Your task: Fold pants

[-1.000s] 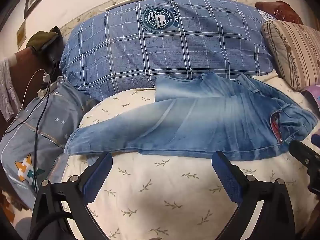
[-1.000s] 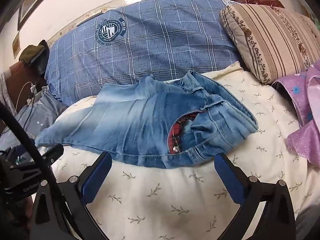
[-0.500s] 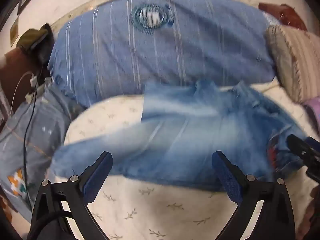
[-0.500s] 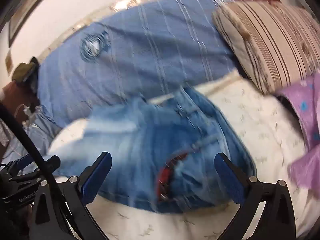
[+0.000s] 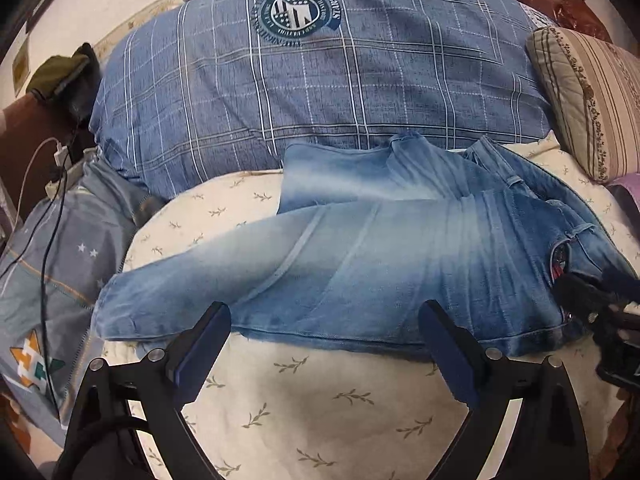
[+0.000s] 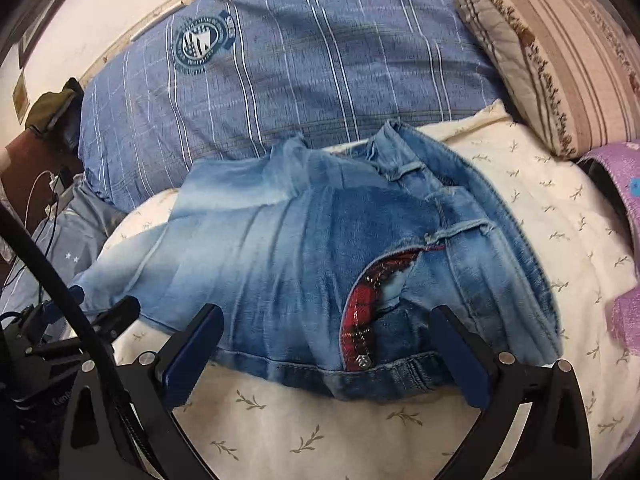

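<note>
Left wrist view, my left gripper (image 5: pixel 324 344) low centre, jaws wide over the jeans (image 5: pixel 360 264) mid-frame on the cream bedspread (image 5: pixel 320 412), right gripper (image 6: pixel 328 350) likewise wide, straddling the waistband hem, gripping nothing.

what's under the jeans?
The jeans lie on a cream leaf-print cover, which shows all around their near edge. The far leg reaches the blue plaid pillow. Anything beneath the denim itself is hidden.
</note>
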Demonstrator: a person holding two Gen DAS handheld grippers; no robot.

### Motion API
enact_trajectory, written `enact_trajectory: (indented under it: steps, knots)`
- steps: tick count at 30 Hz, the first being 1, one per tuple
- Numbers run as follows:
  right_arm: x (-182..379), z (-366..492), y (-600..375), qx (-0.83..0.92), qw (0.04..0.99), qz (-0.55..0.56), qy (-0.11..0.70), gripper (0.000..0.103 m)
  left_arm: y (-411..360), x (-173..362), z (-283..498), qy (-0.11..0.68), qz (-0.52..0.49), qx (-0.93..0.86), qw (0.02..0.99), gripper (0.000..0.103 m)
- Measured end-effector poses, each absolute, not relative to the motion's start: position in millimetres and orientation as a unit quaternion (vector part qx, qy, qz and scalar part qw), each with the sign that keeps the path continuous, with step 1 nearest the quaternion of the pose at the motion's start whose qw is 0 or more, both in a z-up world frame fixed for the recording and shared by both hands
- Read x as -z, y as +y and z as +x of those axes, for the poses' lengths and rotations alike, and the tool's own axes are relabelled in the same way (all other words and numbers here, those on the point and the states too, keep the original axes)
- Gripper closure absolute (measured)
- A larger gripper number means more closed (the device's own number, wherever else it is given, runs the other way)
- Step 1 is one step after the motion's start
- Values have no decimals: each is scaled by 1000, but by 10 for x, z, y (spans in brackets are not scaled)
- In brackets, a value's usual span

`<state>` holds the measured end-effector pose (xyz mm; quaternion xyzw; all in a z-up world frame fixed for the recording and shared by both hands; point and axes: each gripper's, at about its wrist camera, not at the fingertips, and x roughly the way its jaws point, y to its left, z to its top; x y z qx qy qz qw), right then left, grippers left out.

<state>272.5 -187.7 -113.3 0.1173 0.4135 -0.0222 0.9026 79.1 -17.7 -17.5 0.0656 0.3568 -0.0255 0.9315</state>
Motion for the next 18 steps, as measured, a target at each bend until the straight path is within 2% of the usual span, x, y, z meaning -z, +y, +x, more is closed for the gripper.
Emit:
enact_trajectory:
  steps: [4, 18]
  knots:
    - [998, 2652, -1765, 16, 918, 93, 385, 1, -338, 177, 548, 348, 69, 21, 935, 7]
    - [984, 2654, -1803, -3, 913, 109, 392, 5, -185, 138, 526, 363, 75, 27, 928, 7]
